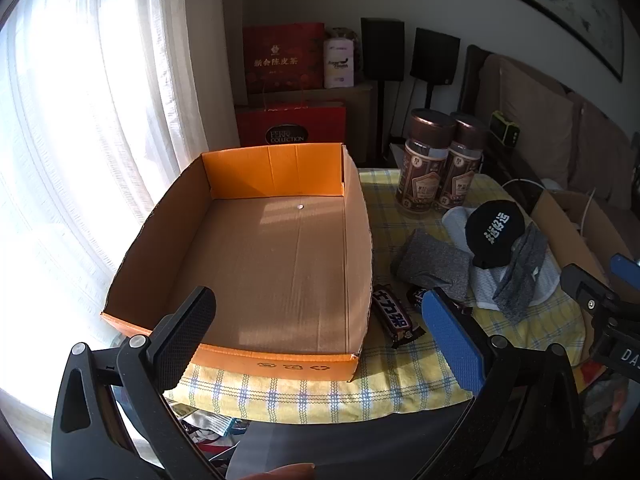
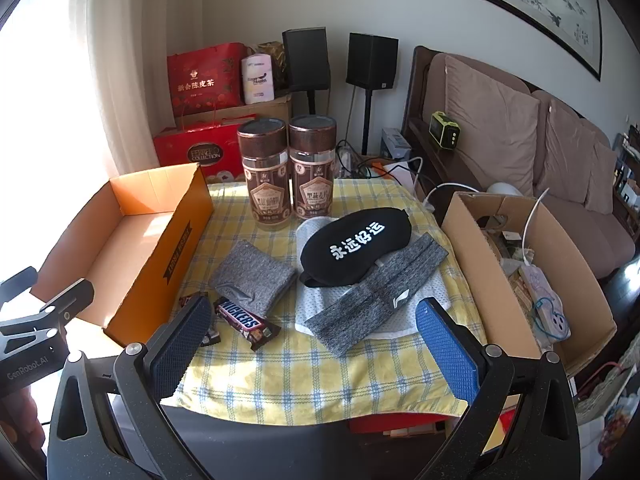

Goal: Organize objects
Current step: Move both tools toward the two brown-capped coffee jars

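An empty orange cardboard box (image 1: 276, 248) stands on the left of the yellow checked tablecloth (image 2: 360, 376). To its right lie two Snickers bars (image 2: 244, 322), a folded grey cloth (image 2: 252, 276), a black eye mask (image 2: 352, 244), a grey headband (image 2: 376, 296) and a white mesh cloth (image 2: 316, 312). Two brown-lidded jars (image 2: 288, 172) stand upright behind them. My left gripper (image 1: 318, 296) hovers open over the box's near edge. My right gripper (image 2: 314, 304) hangs open above the table's front, near the bars and headband. Neither holds anything.
An open brown carton (image 2: 484, 272) with cables and clutter stands just right of the table. Red gift bags (image 2: 204, 76), two black speakers (image 2: 372, 60) and a sofa (image 2: 500, 136) lie beyond. A bright curtained window (image 1: 80, 120) fills the left side.
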